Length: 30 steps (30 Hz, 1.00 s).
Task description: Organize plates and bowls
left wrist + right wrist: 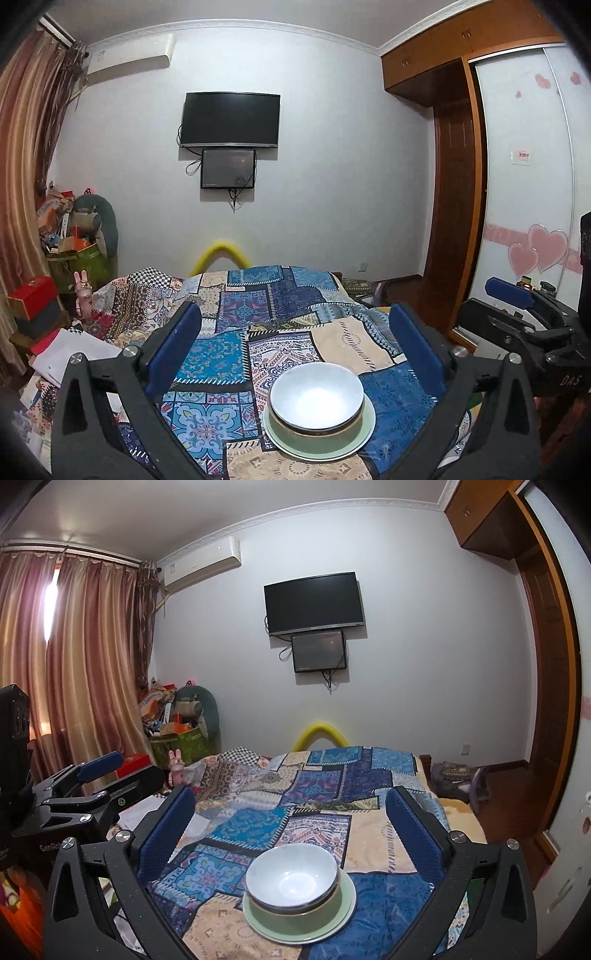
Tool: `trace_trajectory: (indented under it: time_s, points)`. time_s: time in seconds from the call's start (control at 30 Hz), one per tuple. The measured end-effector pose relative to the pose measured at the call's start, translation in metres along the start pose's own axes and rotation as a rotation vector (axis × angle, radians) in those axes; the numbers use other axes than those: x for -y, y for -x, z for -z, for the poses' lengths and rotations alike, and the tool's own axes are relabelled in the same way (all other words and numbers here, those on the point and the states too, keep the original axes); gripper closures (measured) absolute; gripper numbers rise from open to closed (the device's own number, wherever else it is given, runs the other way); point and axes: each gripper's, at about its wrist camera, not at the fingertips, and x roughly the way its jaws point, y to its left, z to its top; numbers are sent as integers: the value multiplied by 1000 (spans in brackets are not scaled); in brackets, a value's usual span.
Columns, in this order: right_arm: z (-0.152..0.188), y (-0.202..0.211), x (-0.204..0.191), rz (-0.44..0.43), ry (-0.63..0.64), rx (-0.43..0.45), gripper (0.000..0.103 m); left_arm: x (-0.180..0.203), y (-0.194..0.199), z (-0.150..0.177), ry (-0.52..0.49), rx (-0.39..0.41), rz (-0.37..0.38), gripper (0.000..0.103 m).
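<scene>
A white bowl sits nested in a green bowl, and both rest on a pale green plate. The stack stands on a patchwork cloth, near its front edge. My left gripper is open, its blue pads wide apart above and behind the stack, with nothing between them. My right gripper is likewise open and empty, also clear of the stack. Each gripper shows at the edge of the other's view: the right gripper and the left gripper.
The cloth stretches back toward a yellow hoop. A pink rabbit figure, a red box and a pile of clutter stand at the left. A wardrobe fills the right side. Two screens hang on the far wall.
</scene>
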Motion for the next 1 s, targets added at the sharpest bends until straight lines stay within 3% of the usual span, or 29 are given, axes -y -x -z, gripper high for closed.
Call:
trace_trajectory:
  time_s: [1.0]
  points:
    - [1,0,0,-4,-26,-8,0,-7,-12,4,26,-31,6,0]
